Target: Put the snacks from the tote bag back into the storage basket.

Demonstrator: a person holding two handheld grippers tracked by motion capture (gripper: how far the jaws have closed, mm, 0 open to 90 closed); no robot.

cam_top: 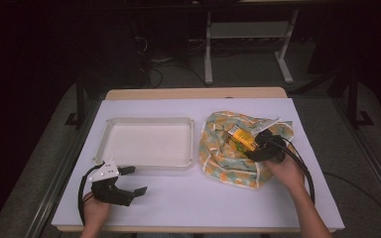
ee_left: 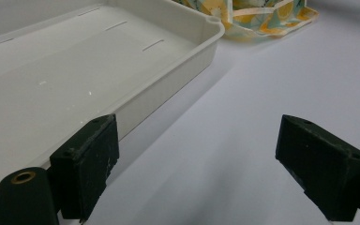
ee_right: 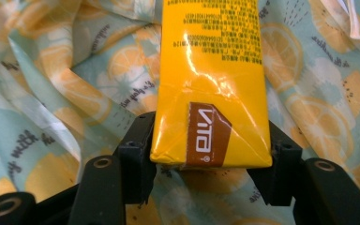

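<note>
The step in hand looks like the pick-up of a drink carton out of a cloth bag. In the high view the right gripper [cam_top: 256,144] sits at centre right of the frame, over the lemon-print bag [cam_top: 228,163] that lies crumpled on the white tabletop [cam_top: 203,198], and the yellow carton [cam_top: 242,139] pokes out toward the upper left from its jaws. The right gripper view settles the grip: the carton [ee_right: 211,93] fills the middle of the frame, its lower end with the brown label wedged between the two black jaws, which have closed in to the carton's width and press on both of its sides (the printed fabric lies behind and below it). So the carton is gripped but, as far as I can judge, not yet lifted clear of the bag. The left gripper [cam_top: 131,179] rests at lower left, just below the white tray [cam_top: 106,144], and its own view shows its jaws standing wide apart with nothing between them. The next move likely calls for lifting the carton straight out so the loose cloth does not drag along, then carrying it leftward to the tray, which is bare and ready to take it.
</note>
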